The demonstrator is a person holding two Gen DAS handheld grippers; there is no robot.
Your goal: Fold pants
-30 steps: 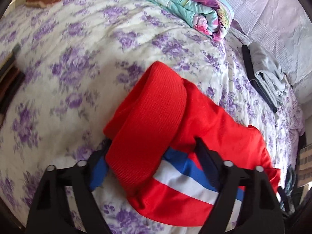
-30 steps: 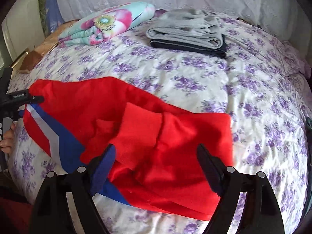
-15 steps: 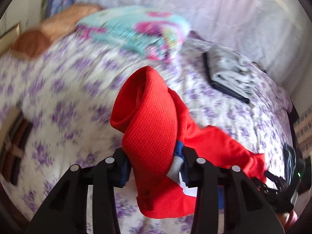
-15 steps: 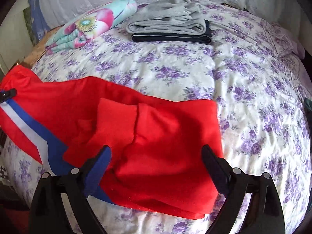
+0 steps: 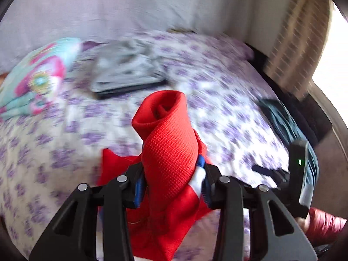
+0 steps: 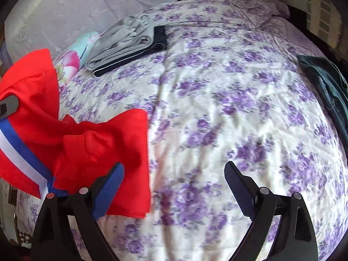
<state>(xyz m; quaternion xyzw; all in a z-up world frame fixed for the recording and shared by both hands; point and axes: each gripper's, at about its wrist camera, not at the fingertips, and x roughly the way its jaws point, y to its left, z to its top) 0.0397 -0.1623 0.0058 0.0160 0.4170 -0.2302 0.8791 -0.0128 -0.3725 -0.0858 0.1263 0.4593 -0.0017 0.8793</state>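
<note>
The red pants with a blue and white side stripe hang bunched from my left gripper. Its pads press on the ribbed red band, which stands up between them; the jaws are opening slightly. In the right wrist view the pants trail from the raised left gripper down onto the bed. My right gripper stands open over bare bedspread with nothing between its fingers. Its left finger lies against the pants' right edge.
The purple-flowered bedspread covers the bed. A folded grey and dark stack of clothes lies at the back, beside a floral rolled blanket. A dark teal garment lies at the right edge.
The left gripper closed on the ribbed band, lifted the pants and swung to the right while rolling. The right gripper slid right, from over the pants to bare bedspread.
</note>
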